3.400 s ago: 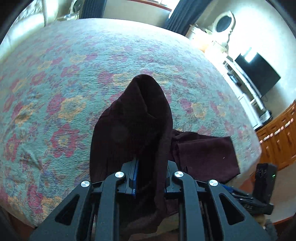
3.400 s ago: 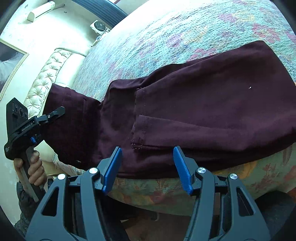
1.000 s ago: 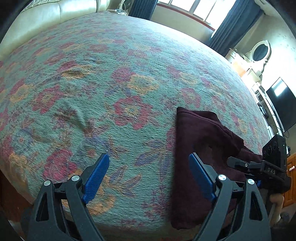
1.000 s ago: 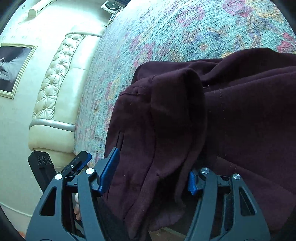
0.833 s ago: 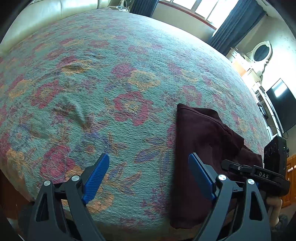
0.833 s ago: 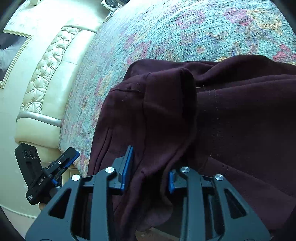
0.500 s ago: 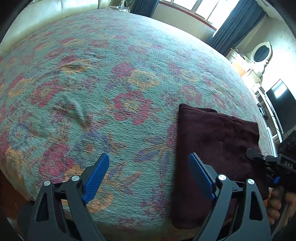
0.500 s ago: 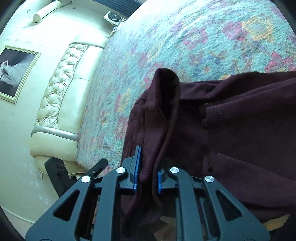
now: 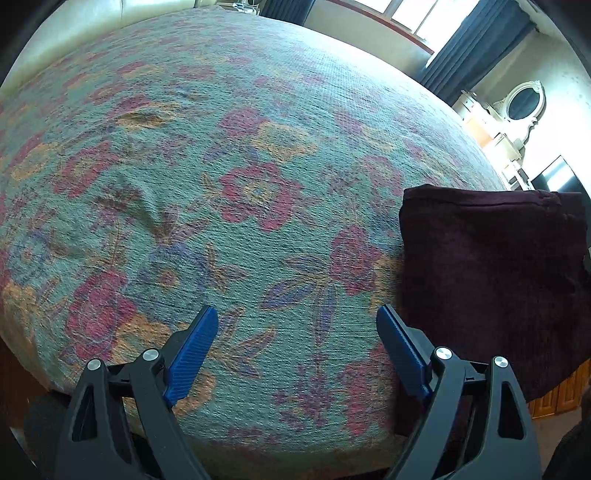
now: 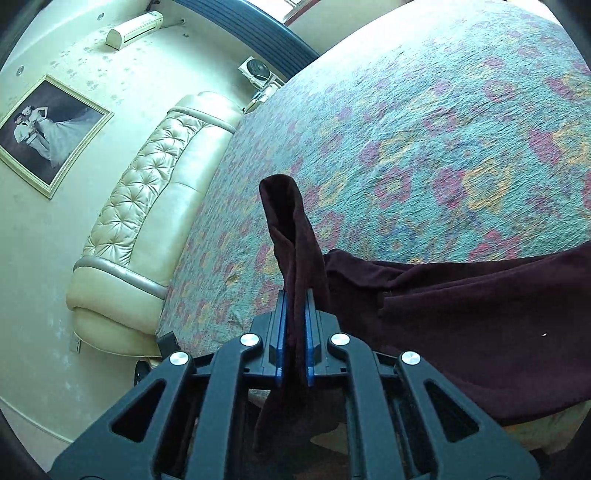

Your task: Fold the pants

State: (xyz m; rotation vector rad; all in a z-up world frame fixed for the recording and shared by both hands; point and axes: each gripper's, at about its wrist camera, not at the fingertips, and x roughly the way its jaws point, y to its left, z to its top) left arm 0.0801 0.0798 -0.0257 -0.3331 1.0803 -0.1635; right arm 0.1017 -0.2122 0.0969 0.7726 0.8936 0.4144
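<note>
Bedroom, large bed with floral bedspread (image 9: 258,155); tufted cream headboard (image 10: 147,192), framed picture (image 10: 48,136) and air conditioner (image 10: 133,29) on the wall behind.

Item: pants (image 10: 461,317), dark maroon, lying near the edge of the bed, already partly folded; one end stands up as a raised panel at the right of the left wrist view (image 9: 491,266).

Right gripper (image 10: 293,343): jaws have just been closing, now pinched tight on a bunched edge of the pants, cloth sticking up beyond the pads.

Left gripper (image 9: 295,343): jaws wide apart, nothing between them, hovering over bare bedspread just beside the pants.

Step in hand, as judged: carrying the pinched end over for the next fold. To do well: keep the pinch firm, lift enough to clear the lower layer, lay edge to edge, use the free gripper to steady or smooth the cloth.
</note>
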